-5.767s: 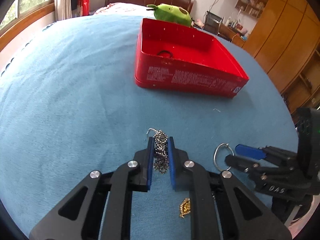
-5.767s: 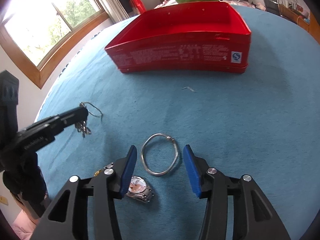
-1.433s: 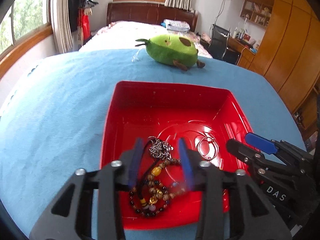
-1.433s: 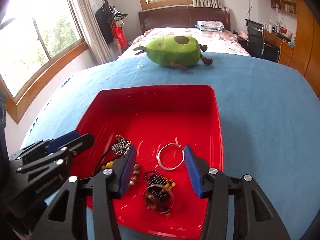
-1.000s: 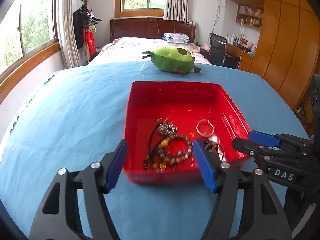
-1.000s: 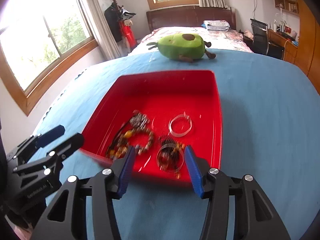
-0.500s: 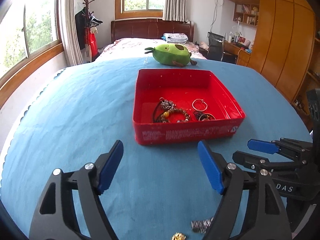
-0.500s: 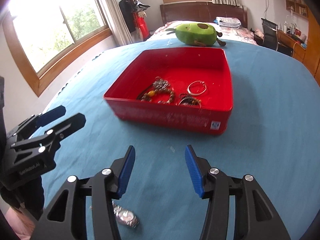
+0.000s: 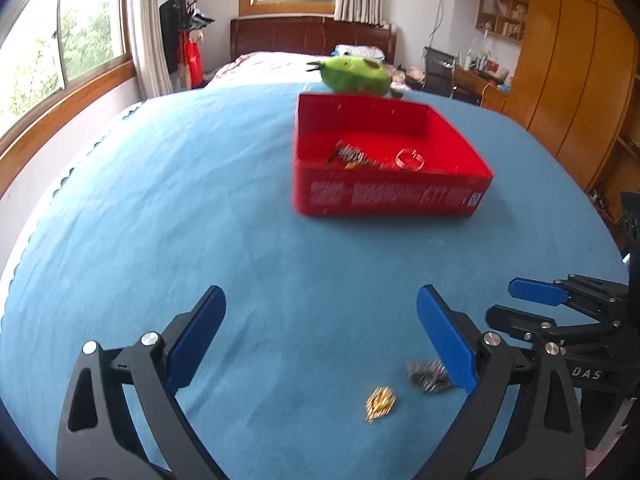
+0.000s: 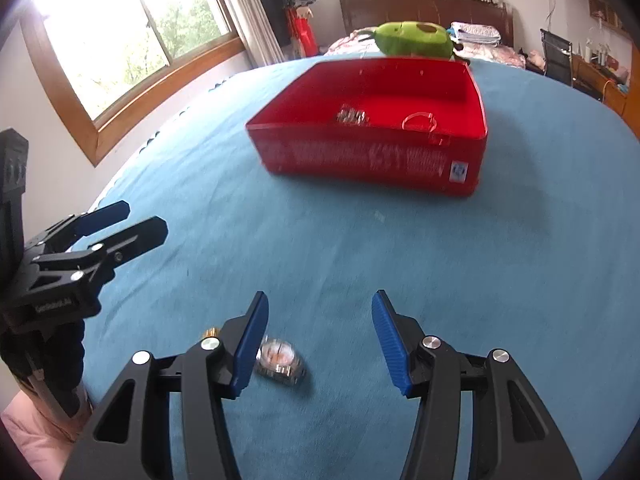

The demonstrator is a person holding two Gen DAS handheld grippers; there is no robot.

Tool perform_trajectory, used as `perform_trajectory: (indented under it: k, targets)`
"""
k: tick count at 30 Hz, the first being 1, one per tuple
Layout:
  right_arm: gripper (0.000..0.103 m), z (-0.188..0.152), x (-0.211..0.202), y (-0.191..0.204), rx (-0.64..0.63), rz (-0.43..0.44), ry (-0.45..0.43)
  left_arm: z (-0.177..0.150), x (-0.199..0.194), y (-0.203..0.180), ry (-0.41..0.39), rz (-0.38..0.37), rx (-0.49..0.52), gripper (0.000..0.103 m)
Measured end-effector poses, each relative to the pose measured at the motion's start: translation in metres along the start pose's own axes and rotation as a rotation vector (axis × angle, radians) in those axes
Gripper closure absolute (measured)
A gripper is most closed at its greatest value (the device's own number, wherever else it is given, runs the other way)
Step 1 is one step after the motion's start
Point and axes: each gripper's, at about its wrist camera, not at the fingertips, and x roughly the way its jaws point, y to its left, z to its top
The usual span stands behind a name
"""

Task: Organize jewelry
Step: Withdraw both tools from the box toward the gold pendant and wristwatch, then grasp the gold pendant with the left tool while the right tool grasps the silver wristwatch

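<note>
A red tray [image 9: 384, 198] [image 10: 372, 160] stands on the blue cloth and holds a silver chain [image 9: 349, 155], beads and a silver ring [image 9: 409, 159] [image 10: 418, 122]. My left gripper [image 9: 318, 334] is open and empty, low over the cloth in front of the tray. A small gold piece [image 9: 381, 398] and a silver watch [image 9: 426, 372] lie between its fingers, near the right one. My right gripper [image 10: 318, 338] is open and empty; the watch [image 10: 278, 362] lies beside its left finger. Each gripper shows in the other's view: the right gripper [image 9: 560, 312] and the left gripper [image 10: 100, 232].
A green avocado plush [image 9: 356, 74] [image 10: 414, 40] lies behind the tray. The blue cloth [image 9: 180, 200] covers a round table whose edge curves down at left and right. A bed, a window and wooden cupboards stand beyond.
Both grippers have pulled back from over the tray and come down low to the cloth. The chain and ring they carried now lie in the tray. The watch and gold piece are back in view.
</note>
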Motion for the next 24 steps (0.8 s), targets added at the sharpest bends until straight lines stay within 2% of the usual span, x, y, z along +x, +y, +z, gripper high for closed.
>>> perform_trajectory:
  k: [4,11,24]
  targets:
    - [0.049,-0.014,0.004,0.003,-0.007,0.019,0.028,-0.018,0.004,0.008,0.048,-0.006,-0.018,0.007]
    - [0.049,-0.031,0.011,0.013,-0.037,0.030,0.063,-0.037,0.005,0.013,0.083,0.003,-0.038,0.007]
    - [0.049,-0.034,0.038,0.033,-0.096,0.009,0.111,-0.055,0.007,0.015,0.115,0.012,-0.052,0.007]
